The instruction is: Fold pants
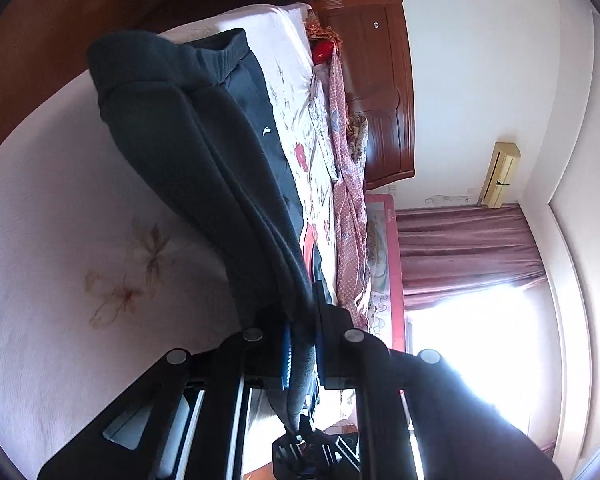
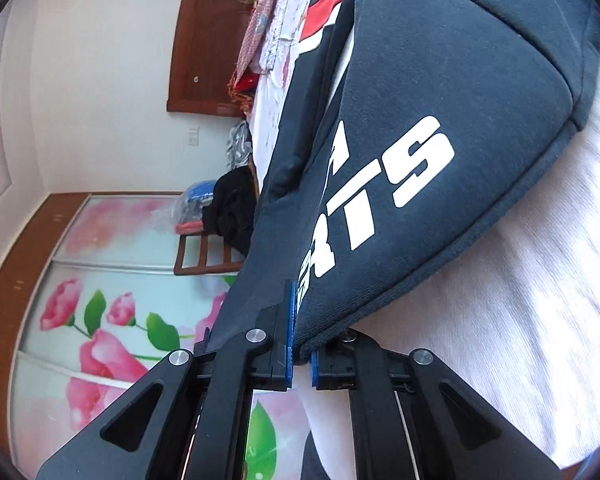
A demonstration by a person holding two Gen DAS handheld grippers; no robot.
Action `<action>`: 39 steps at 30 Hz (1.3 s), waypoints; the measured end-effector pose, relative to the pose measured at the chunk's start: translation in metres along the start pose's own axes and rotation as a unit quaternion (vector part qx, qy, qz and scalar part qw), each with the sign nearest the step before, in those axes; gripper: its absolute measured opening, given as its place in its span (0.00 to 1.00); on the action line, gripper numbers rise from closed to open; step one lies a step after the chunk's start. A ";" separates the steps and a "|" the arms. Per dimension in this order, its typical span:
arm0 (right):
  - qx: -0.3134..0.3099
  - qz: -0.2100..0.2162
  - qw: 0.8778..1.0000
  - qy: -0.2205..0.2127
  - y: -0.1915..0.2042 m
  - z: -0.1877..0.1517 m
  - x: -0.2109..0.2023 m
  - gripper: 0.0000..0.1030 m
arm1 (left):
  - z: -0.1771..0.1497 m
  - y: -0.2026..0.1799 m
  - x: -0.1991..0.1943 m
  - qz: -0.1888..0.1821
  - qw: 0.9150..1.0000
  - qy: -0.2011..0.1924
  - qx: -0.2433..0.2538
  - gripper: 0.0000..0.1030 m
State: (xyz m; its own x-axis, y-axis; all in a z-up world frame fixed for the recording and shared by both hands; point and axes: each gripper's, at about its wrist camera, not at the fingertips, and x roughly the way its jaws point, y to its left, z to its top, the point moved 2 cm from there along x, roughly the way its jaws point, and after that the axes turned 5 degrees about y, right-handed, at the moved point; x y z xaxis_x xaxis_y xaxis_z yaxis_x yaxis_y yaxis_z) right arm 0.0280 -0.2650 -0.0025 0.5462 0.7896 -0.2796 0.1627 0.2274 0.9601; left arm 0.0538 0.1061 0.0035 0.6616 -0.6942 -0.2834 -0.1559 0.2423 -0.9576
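Your left tool [image 1: 302, 344] is clamped on the pants [image 1: 204, 152]; dark cloth runs between its blue pads [image 1: 286, 354] and hangs out below them; from there the pants stretch away toward 11 o'clock, lifted off the bed [image 1: 52, 240] near the tool and lying on the pink sheet farther off; the waistband [image 1: 220, 54] sits at the far end, at about 12 o'clock in the left view; a small white logo [image 1: 267, 132] shows on the leg.

Your right tool [image 2: 302, 354] is closed on the pants [image 2: 440, 100] too; the hem edge is pinched between its blue pads [image 2: 289, 332] at the centre of the right view; the cloth fans up toward 1 o'clock, bearing large white letters [image 2: 384, 196], and rests on the bed [image 2: 520, 300] from 2 to 5 o'clock.

Beyond the pants, rumpled floral bedding [image 1: 348, 208] lies along the far side of the bed; the wooden headboard [image 1: 380, 80] stands at 1 o'clock in the left view; a wardrobe [image 2: 100, 320] with pink flower panels fills 8 o'clock in the right view.
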 end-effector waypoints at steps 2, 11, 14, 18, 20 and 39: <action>-0.007 -0.001 1.000 0.018 -0.005 -0.015 -0.010 0.04 | -0.020 0.002 -0.016 0.010 1.000 0.004 -0.008 0.08; -0.008 -0.084 0.995 0.058 -0.065 -0.057 -0.052 0.06 | -0.097 0.021 -0.064 0.158 0.985 0.070 0.014 0.11; -0.007 -0.086 0.994 0.073 -0.063 -0.060 -0.048 0.54 | -0.094 0.019 -0.076 0.209 0.975 0.067 0.027 0.12; -0.067 -0.099 0.990 0.076 -0.045 -0.061 -0.075 0.73 | -0.082 -0.028 -0.094 0.249 0.957 0.006 0.149 0.72; -0.062 -0.111 0.991 0.031 -0.049 -0.044 -0.109 0.73 | -0.068 -0.053 -0.088 0.252 0.940 -0.009 0.229 0.89; 0.026 -0.322 0.905 -0.275 -0.113 0.174 -0.248 0.55 | -0.041 0.023 -0.007 0.468 0.789 0.073 0.392 0.90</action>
State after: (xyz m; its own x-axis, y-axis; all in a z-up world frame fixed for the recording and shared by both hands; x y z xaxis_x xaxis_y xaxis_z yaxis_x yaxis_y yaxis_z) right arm 0.0169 -0.5854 -0.0429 0.6484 0.0958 -0.7553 0.6240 0.5015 0.5993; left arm 0.0154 0.0884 -0.0188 0.4261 -0.0196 -0.9045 0.0134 0.9998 -0.0154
